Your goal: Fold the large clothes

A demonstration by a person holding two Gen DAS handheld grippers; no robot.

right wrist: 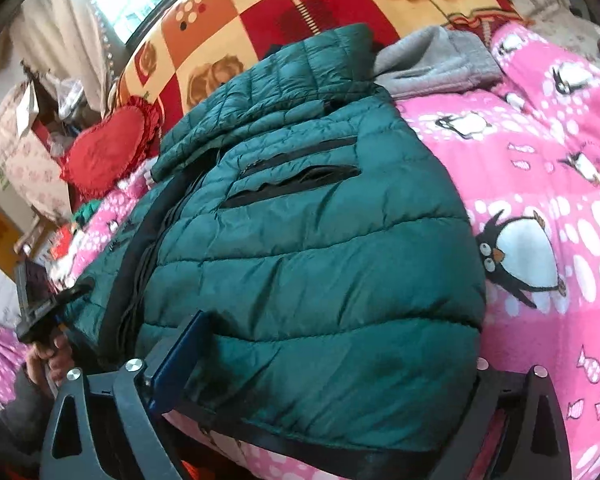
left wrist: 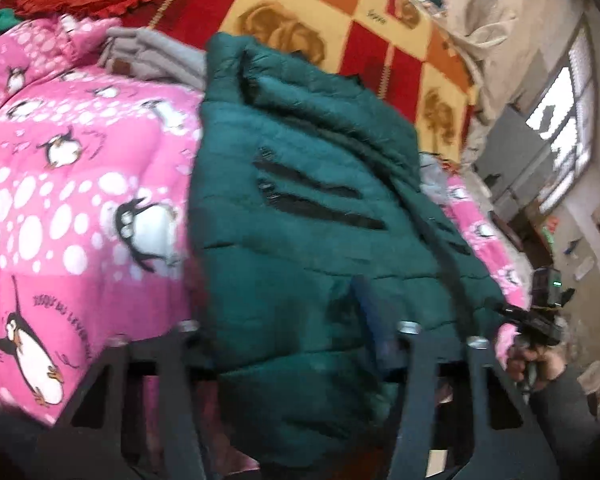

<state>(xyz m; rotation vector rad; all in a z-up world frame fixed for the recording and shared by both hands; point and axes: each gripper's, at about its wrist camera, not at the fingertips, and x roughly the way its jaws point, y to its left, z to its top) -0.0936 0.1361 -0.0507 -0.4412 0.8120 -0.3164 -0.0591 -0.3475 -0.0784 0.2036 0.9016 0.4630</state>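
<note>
On pink penguin quilt [right wrist: 540, 160] | green puffer jacket [right wrist: 300, 220] half-folded, further folds pending | left gripper [left wrist: 300, 320] pinching hem | right gripper [right wrist: 340, 360] jaws spread astride hem

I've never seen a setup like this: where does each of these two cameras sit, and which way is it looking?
Left wrist view: on the left gripper, looking along its fingers down at the green puffer jacket; the other hand shows at right.
Right wrist view: on the right gripper, facing the same jacket; the left hand shows.
Shared: jacket, pink penguin quilt, grey garment, red heart cushion.
</note>
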